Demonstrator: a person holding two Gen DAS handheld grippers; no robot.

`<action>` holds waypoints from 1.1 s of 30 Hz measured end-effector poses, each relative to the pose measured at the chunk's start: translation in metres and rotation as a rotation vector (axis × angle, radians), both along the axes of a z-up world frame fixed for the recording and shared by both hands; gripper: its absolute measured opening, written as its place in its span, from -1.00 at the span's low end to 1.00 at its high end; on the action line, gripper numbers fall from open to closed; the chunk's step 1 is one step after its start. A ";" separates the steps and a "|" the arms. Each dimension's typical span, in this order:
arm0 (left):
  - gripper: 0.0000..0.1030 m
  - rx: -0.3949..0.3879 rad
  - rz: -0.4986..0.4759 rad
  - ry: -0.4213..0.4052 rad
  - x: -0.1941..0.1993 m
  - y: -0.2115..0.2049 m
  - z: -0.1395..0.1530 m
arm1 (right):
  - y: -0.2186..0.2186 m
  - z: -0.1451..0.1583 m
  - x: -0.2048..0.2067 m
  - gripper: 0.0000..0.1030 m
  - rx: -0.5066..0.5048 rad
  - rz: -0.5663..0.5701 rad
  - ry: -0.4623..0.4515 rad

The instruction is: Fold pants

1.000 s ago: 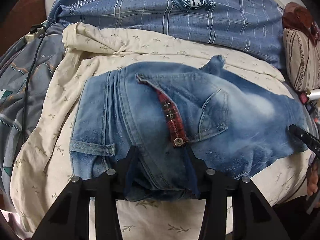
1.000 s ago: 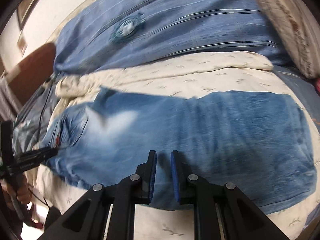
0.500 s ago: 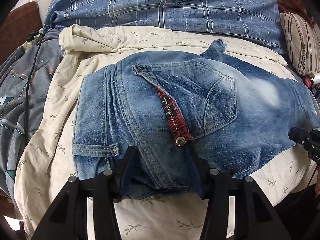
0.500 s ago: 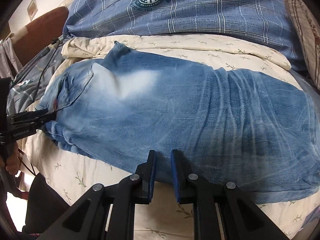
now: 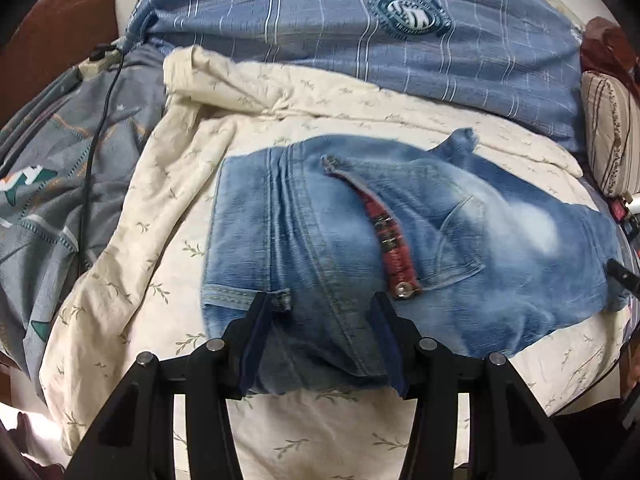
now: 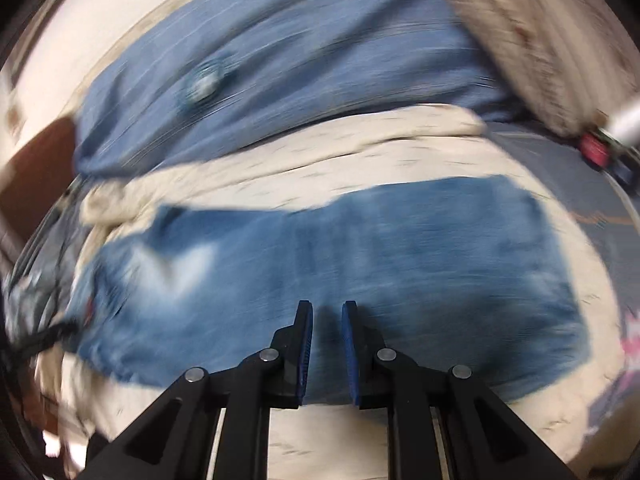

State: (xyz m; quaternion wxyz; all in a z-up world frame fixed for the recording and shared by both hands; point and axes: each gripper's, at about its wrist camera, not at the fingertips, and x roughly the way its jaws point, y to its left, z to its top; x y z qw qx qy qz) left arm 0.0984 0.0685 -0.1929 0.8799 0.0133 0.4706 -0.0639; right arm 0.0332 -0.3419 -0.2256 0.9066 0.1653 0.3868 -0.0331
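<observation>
Faded blue jeans (image 5: 400, 248) lie across the cream sheet, waist to the left, with a red plaid fly lining and a metal button showing. My left gripper (image 5: 320, 304) is shut on the bunched waistband at the near edge, and denim fills the gap between its fingers. The right wrist view is blurred. In it my right gripper (image 6: 326, 308) is shut, its tips over the near edge of the jeans (image 6: 400, 264) at mid-leg; I cannot tell whether they touch. A tip of the right gripper (image 5: 622, 278) shows at the jeans' right end.
The cream leaf-print sheet (image 5: 160, 280) covers the bed. A blue plaid duvet (image 5: 320, 32) lies behind it, and a striped pillow (image 5: 608, 132) is at the right. At the left, a black cable (image 5: 92, 152) runs over a grey patterned blanket to a power strip (image 5: 96, 66).
In the left wrist view the jeans have shifted right between the fingers; the belt loop now sits at the left finger. The right gripper has swung, blurring its view, and the jeans' leg end shows again.
</observation>
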 end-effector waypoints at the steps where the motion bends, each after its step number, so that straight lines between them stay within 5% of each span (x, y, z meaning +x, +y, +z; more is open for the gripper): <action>1: 0.02 0.011 -0.005 0.008 0.001 -0.001 -0.003 | -0.008 -0.002 0.000 -0.66 0.004 -0.032 0.012; 8: 0.08 0.066 -0.015 0.009 -0.001 -0.007 -0.014 | -0.056 -0.027 -0.002 -0.66 0.081 -0.172 0.142; 18: 0.11 0.009 0.003 0.017 -0.006 0.001 -0.011 | -0.046 -0.030 -0.012 -0.66 0.015 -0.136 0.158; 22: 0.11 -0.028 0.021 -0.005 -0.011 0.003 0.001 | -0.043 -0.019 -0.023 -0.64 0.037 -0.153 0.099; 28: 0.12 -0.066 -0.020 -0.050 -0.024 -0.015 0.025 | 0.015 0.006 -0.022 -0.64 -0.006 0.019 -0.040; 33: 0.13 0.001 -0.098 -0.050 -0.024 -0.047 0.024 | 0.070 0.003 -0.005 -0.64 -0.019 0.187 -0.013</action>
